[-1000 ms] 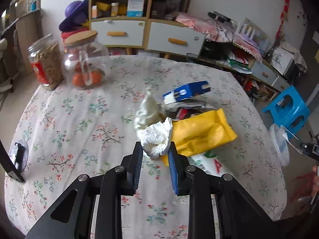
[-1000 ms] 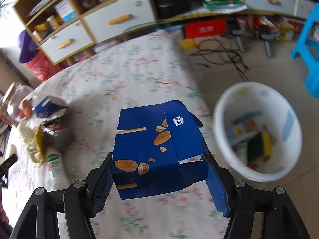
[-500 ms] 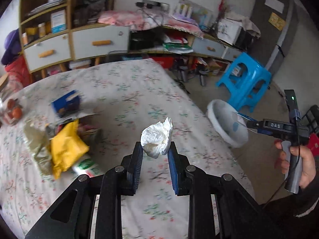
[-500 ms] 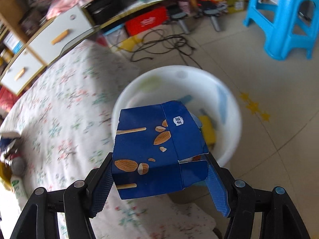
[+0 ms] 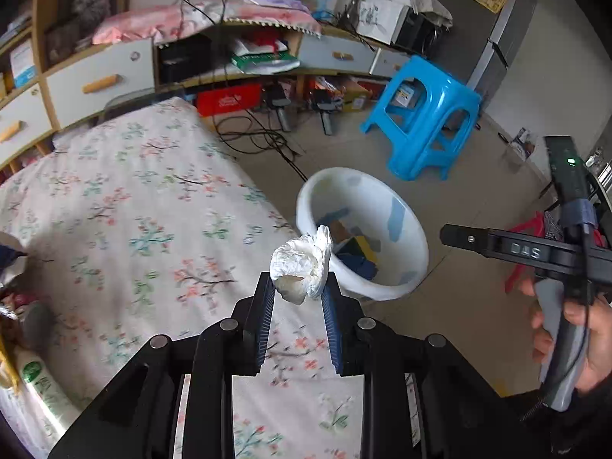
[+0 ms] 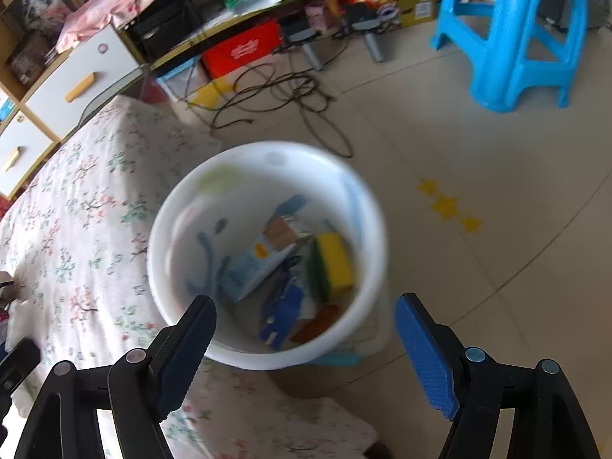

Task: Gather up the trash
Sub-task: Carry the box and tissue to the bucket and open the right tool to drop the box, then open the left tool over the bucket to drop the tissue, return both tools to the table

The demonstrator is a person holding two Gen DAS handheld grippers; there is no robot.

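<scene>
My left gripper is shut on a crumpled white tissue, held over the table's right edge just left of the white trash basin. My right gripper is open and empty, directly above the same basin on the floor. In the basin lie a blue carton, a yellow-green sponge and a pale blue packet. The right gripper also shows in the left wrist view, beside the basin.
The table has a floral cloth; more trash and a green-labelled bottle lie at its left edge. A blue plastic stool stands on the floor beyond the basin. Loose cables and cluttered low shelves lie behind.
My right gripper opened and the blue almond carton dropped into the basin. My left gripper carried the tissue further right, toward the basin.
</scene>
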